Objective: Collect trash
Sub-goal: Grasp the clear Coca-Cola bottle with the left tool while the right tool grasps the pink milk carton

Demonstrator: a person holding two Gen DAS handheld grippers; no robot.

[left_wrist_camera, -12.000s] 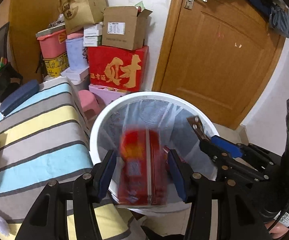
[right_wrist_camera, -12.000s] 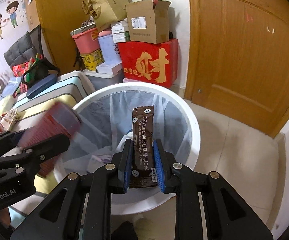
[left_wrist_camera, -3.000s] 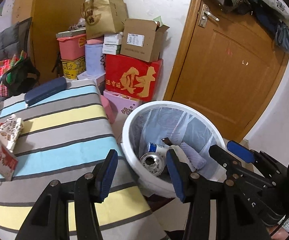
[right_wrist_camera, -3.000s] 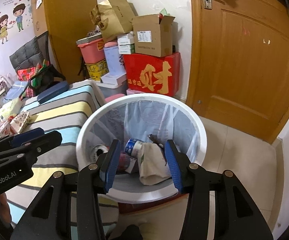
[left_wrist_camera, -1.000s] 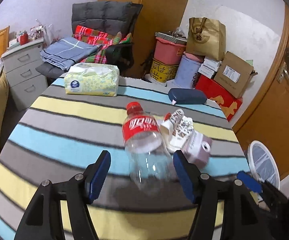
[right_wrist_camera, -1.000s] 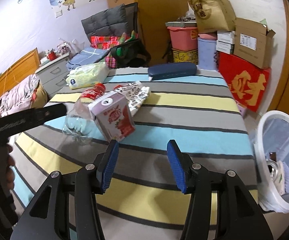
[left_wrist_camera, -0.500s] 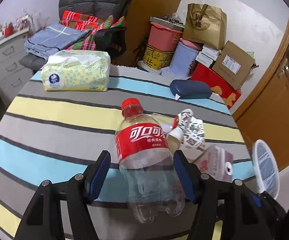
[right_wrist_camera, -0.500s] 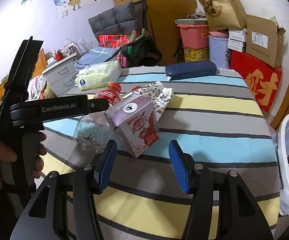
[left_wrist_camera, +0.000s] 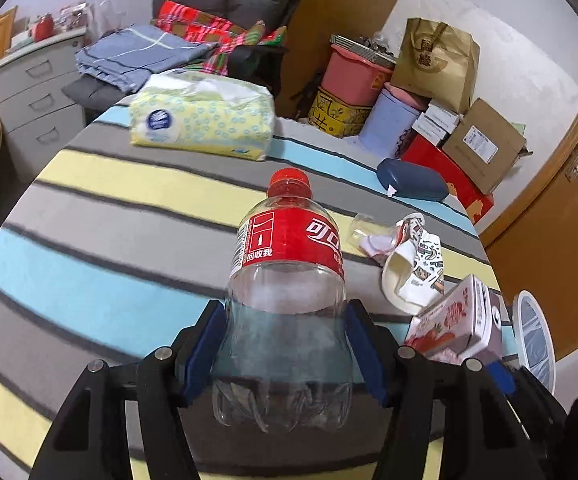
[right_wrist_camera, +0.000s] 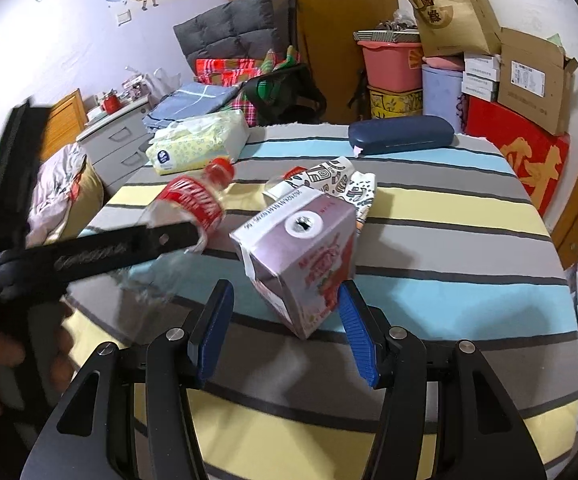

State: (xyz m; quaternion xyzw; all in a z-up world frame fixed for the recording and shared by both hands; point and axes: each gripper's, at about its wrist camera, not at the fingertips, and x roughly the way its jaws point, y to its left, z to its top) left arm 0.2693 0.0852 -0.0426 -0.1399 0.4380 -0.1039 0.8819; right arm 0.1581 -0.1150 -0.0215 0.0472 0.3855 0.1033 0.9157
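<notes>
An empty clear plastic bottle (left_wrist_camera: pixel 289 248) with a red label and cap lies on the striped tablecloth (left_wrist_camera: pixel 89 240). My left gripper (left_wrist_camera: pixel 285 344) is around the bottle's lower body, jaws closing, and both blue pads touch its sides. A pink milk carton (right_wrist_camera: pixel 305 248) stands tilted on the cloth between the jaws of my right gripper (right_wrist_camera: pixel 285 320), which is open; the right pad is near the carton and the left pad stands apart. A crumpled patterned paper cup (right_wrist_camera: pixel 337 184) lies just behind the carton. The white bin (left_wrist_camera: pixel 535 332) is past the table's right edge.
A yellow tissue pack (left_wrist_camera: pixel 201 124) and a dark blue glasses case (left_wrist_camera: pixel 411 186) lie at the far side of the table. Stacked boxes, tubs and a paper bag stand against the wall beyond. A hand holds the left gripper's handle (right_wrist_camera: pixel 17 240) at the left.
Both grippers have moved forward over the table. The left jaws now straddle the bottle's lower body and have narrowed onto it. The carton now sits between the right jaws.
</notes>
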